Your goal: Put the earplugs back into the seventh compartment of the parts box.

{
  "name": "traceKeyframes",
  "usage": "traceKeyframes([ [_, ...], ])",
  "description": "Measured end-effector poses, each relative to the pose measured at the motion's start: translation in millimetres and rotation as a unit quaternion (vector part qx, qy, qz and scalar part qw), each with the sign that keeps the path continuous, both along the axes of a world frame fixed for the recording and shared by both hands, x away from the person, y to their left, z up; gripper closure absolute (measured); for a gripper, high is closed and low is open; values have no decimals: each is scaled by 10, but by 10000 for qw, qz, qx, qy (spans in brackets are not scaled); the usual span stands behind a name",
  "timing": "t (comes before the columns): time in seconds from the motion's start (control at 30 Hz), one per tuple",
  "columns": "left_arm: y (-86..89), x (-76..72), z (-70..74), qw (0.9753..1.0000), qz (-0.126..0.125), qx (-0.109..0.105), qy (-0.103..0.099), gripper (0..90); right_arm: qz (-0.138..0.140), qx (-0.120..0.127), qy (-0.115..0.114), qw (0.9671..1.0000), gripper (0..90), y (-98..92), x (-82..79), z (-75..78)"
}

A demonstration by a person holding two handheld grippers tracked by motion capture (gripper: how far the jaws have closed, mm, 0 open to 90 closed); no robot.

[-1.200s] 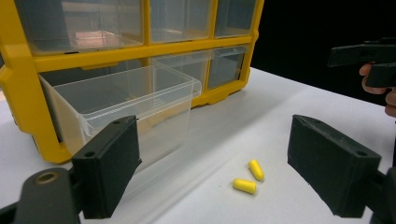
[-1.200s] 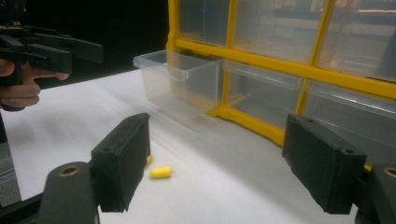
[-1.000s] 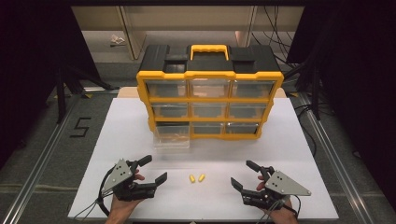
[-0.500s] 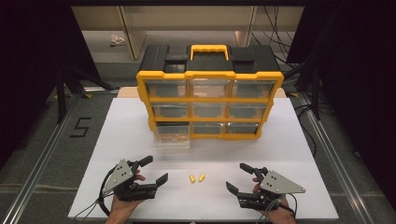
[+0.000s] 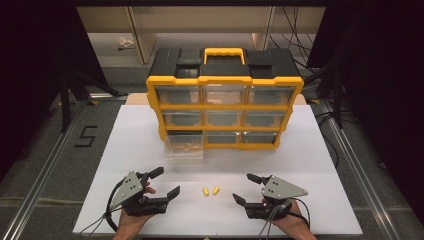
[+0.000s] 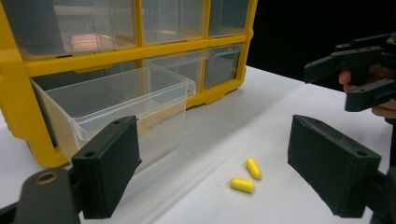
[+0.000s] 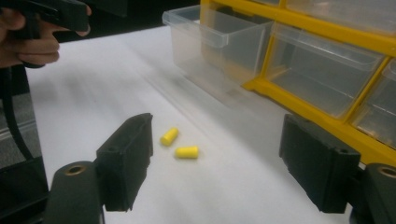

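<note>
White table [image 5: 320, 165]: two yellow earplugs [image 5: 210, 191] between left gripper [image 5: 161, 183] and right gripper [image 5: 243, 188]; both jaws apart, empty.

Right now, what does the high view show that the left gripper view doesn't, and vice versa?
High view alone: the yellow organiser's black top with its yellow carry handle, the whole white table board, and a black "5" mark on the floor.

Left gripper view alone: a close look into the pulled-out clear plastic drawer, whose upper part looks empty.

Both: the two small yellow foam earplugs on the board and both open hand-held grippers, left and right.
</note>
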State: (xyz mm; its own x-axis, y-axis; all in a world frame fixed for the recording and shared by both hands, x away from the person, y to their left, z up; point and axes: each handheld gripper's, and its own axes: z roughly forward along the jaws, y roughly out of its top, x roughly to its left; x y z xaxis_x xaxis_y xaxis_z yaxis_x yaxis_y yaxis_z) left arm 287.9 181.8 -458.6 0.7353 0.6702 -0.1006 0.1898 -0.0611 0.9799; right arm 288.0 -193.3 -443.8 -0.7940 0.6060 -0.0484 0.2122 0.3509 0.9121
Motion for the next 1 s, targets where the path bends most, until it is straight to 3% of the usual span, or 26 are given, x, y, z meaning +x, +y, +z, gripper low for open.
traceKeyframes([
  [0.17,-4,0,-3,10000,-15,23,-2,166,60,-261,177,9995,279,109,105,30],
  [0.23,0,0,-1,10000,-15,9,-1,166,117,-466,372,9981,286,218,175,23],
  [0.4,3,2,-2,10000,-5,-4,-2,165,241,-729,471,9959,306,362,233,-16],
  [0.47,1,1,-2,10000,-19,3,-2,165,325,-1004,608,9926,328,470,302,-83],
  [0.57,0,1,-3,10000,-24,3,-5,166,355,-1114,709,9906,334,517,341,-120],
  [0.63,2,2,-3,10000,-6,0,2,166,352,-1325,805,9873,356,602,395,-174],
  [1.0,3,4,-4,10000,-2,12,-9,166,493,-1729,986,9788,456,769,525,-294],
])
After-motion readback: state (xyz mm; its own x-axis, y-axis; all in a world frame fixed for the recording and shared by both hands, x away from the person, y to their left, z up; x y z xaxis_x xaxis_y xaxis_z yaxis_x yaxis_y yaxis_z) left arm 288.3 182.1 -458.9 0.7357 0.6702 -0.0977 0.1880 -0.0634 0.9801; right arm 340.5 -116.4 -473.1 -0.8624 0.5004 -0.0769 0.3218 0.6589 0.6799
